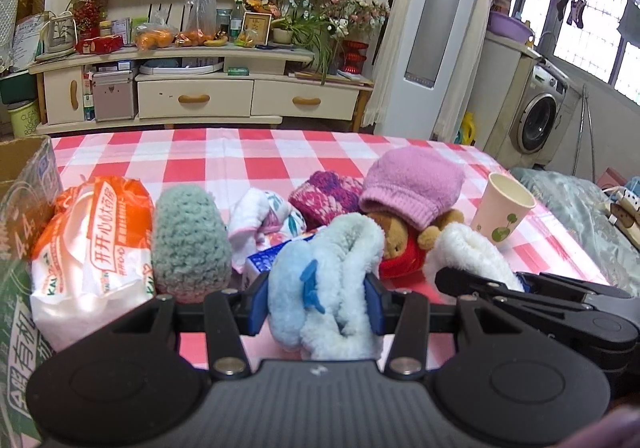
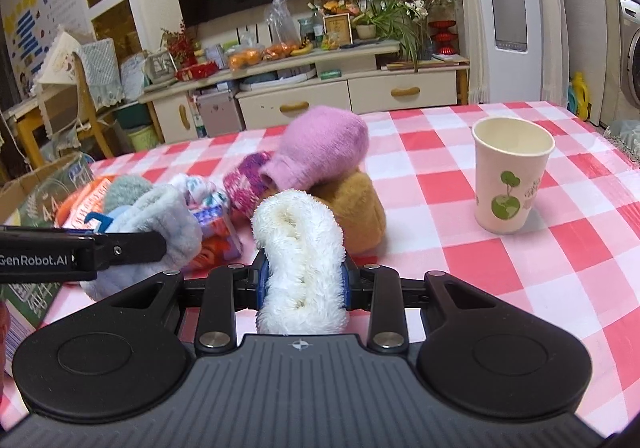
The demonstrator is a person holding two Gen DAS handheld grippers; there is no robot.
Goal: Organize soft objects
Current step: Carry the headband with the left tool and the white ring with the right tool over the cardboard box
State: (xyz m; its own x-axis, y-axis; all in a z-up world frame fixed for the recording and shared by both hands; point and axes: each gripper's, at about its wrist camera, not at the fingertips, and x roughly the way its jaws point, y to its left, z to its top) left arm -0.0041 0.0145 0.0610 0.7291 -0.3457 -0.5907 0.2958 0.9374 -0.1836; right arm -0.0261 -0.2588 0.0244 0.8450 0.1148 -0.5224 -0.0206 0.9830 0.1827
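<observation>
My left gripper [image 1: 316, 300] is shut on a fluffy light-blue sock [image 1: 332, 280], whose blue pads press both its sides. My right gripper [image 2: 303, 280] is shut on a fluffy white sock [image 2: 300, 256]. In the left wrist view the white sock [image 1: 468, 252] and the right gripper [image 1: 500, 284] sit just to the right. Behind them lies a plush bear [image 1: 404, 244] under a pink knit hat [image 1: 412, 183], a purple knit piece [image 1: 328, 191], a patterned white cloth [image 1: 264, 211] and a green crocheted piece [image 1: 188, 240].
A paper cup [image 2: 510, 179] stands upright on the red-checked tablecloth [image 2: 520, 268] to the right. A cardboard box [image 1: 24, 207] sits at the left edge, with an orange-and-white plastic pack [image 1: 88, 248] beside it. A TV cabinet [image 1: 200, 91] stands beyond the table.
</observation>
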